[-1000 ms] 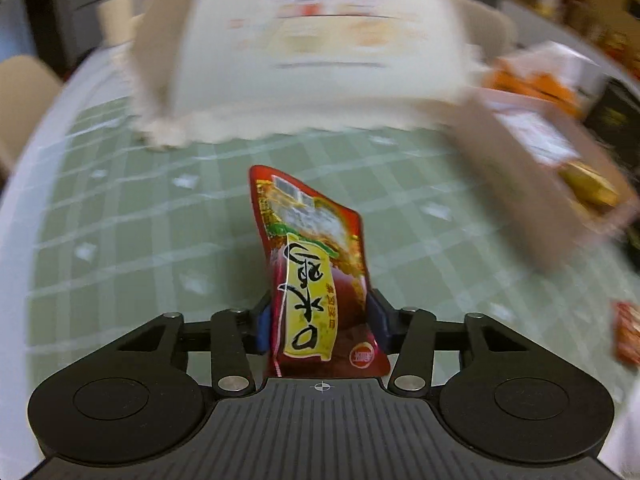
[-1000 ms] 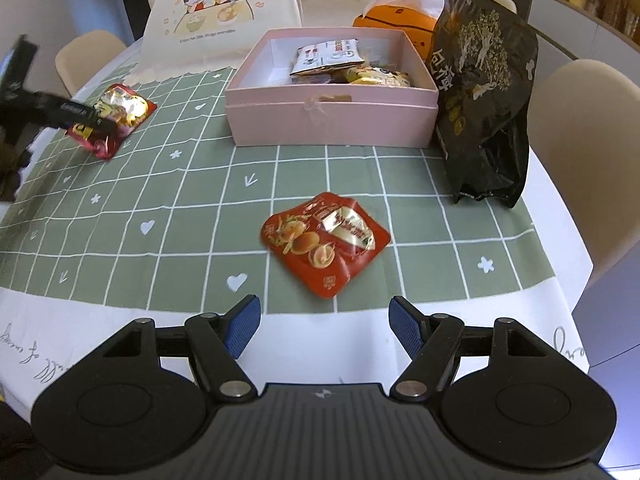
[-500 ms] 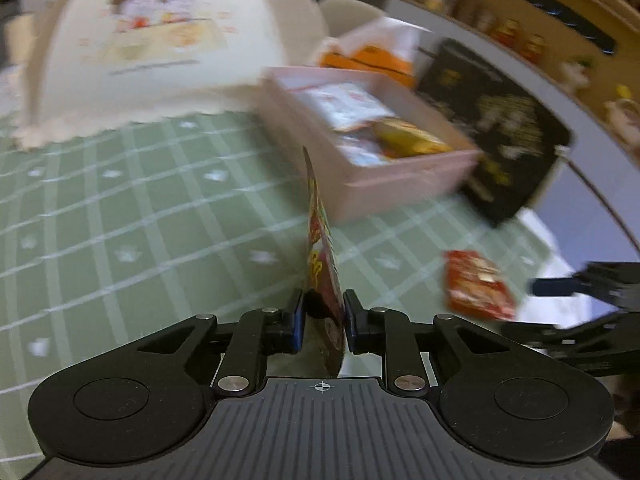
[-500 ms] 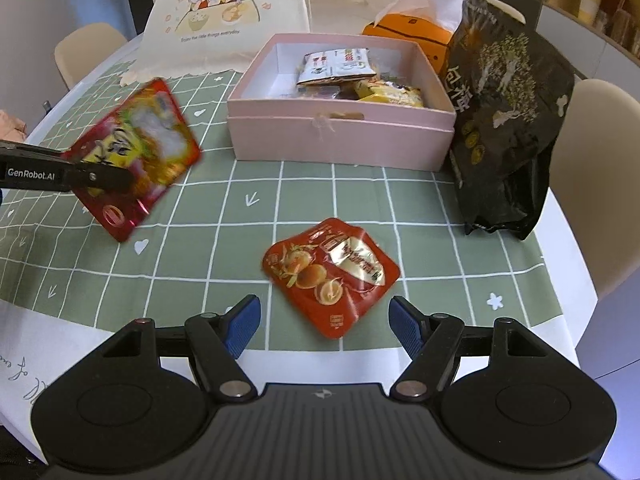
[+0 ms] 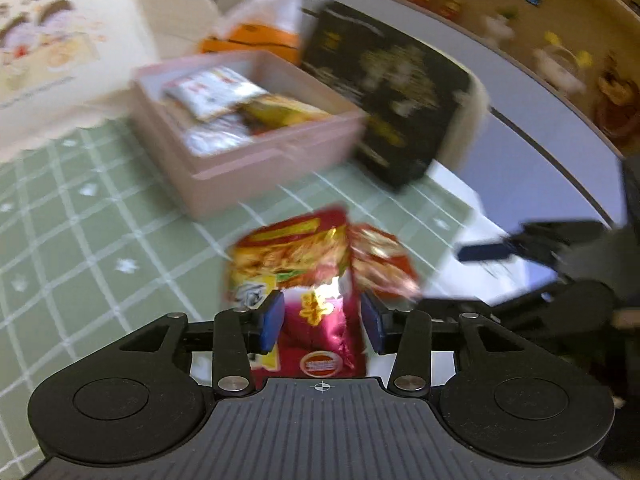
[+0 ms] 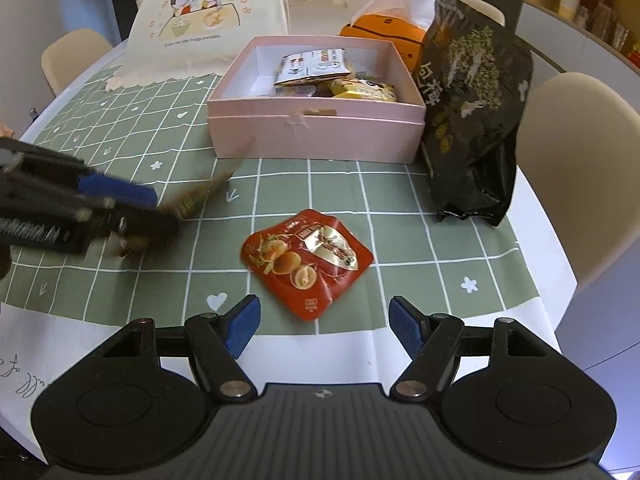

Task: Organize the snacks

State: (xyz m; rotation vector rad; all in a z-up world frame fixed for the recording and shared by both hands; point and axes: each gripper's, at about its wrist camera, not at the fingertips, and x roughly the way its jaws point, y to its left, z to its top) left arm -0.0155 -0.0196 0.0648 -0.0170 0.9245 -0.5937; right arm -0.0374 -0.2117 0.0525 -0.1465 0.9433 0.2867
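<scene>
A red snack packet point(image 5: 296, 256) stands blurred between the jaws of my left gripper point(image 5: 322, 320). The jaws are opening, and the blue pads stand off its sides. In the right wrist view the left gripper point(image 6: 148, 208) hovers low over the green cloth at the left, the packet a brown blur point(image 6: 200, 196) at its tip. A second red packet point(image 6: 306, 260) with fruit pictures lies flat on the cloth, just ahead of my right gripper point(image 6: 324, 320), which is open with nothing between its fingers. The pink box point(image 6: 316, 136) behind holds several snack packets.
A tall black snack bag point(image 6: 472, 112) leans against the box's right side. An orange tissue box point(image 6: 384, 32) and a cream mesh food cover point(image 6: 200, 20) stand at the back. Chairs point(image 6: 576, 152) ring the round table. The table's edge runs close by on the right.
My left gripper has swung right, toward the box and the lying packet. Its jaws, pinched tight on the packet edge-on half a second ago, now stand apart. The right gripper has stayed put.
</scene>
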